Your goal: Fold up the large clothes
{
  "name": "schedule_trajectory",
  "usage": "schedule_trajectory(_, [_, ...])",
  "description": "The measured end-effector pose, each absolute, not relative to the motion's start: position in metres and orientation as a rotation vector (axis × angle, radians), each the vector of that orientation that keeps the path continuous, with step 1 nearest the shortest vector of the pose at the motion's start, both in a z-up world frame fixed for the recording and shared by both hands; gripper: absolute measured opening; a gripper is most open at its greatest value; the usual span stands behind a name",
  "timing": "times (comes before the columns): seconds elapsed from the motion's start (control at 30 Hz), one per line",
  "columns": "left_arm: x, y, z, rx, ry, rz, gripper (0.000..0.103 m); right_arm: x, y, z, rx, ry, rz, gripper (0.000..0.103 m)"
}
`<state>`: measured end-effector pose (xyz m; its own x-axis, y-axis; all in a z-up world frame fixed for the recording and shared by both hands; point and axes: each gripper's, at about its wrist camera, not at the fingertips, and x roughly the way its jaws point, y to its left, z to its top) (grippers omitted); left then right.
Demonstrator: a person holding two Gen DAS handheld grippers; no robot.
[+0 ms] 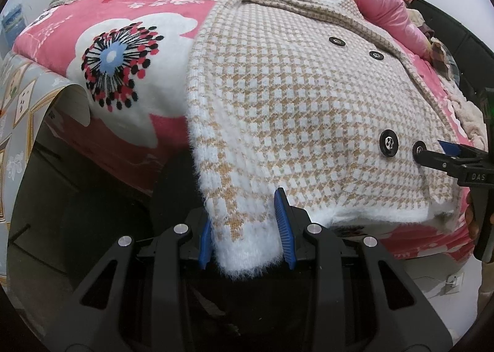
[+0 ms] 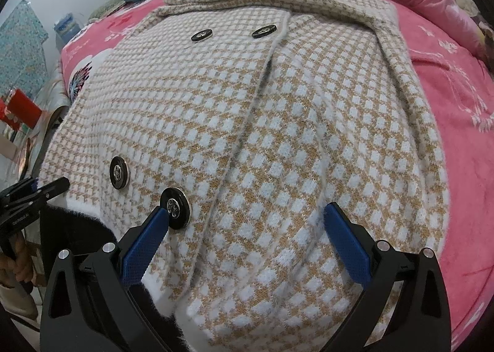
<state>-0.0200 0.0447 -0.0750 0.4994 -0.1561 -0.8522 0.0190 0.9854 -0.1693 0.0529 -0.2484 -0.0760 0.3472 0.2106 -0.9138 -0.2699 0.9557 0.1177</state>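
The checked coat [image 2: 247, 123] lies buttoned and face up on the pink bed [image 2: 457, 96], its hem over the near edge, so the left tongs [image 1: 247, 231] pinch a hem corner while the right tongs [image 2: 247, 228] hang wide open, likely for the first fold.

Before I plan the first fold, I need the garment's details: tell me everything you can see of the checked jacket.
The checked jacket is a fuzzy knit in tan and white houndstooth with white trim, a notched collar and four black buttons in two pairs. It lies front up, closed and fairly flat on the pink floral blanket, its hem hanging over the bed edge. The left tool grips a hanging corner or cuff; the right tool stands open over the hem, one finger by a button.
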Motion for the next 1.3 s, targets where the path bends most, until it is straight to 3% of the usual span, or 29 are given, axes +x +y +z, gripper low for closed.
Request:
schedule_trajectory(0.33, [-0.020,0.044,-0.076,-0.141,1.042,-0.107,0.034,0.047,-0.250,-0.067,-0.066,1.154,0.328,0.097])
schedule_trajectory(0.6, [-0.021,0.042,-0.077,-0.107,1.042,-0.105,0.034,0.018,-0.320,-0.030,0.136,1.057,0.198,0.097])
schedule_trajectory(0.83, [-0.021,0.038,-0.076,-0.073,1.047,-0.092,0.034,-0.008,-0.380,-0.047,0.400,1.107,0.205,0.096])
schedule_trajectory(1.07, [-0.022,0.037,-0.076,-0.065,1.047,-0.084,0.034,-0.031,-0.366,-0.069,0.494,1.188,0.311,0.086])
schedule_trajectory(1.3, [-0.021,0.037,-0.076,-0.061,1.049,-0.082,0.034,-0.044,-0.381,-0.115,0.762,1.243,0.290,0.064])
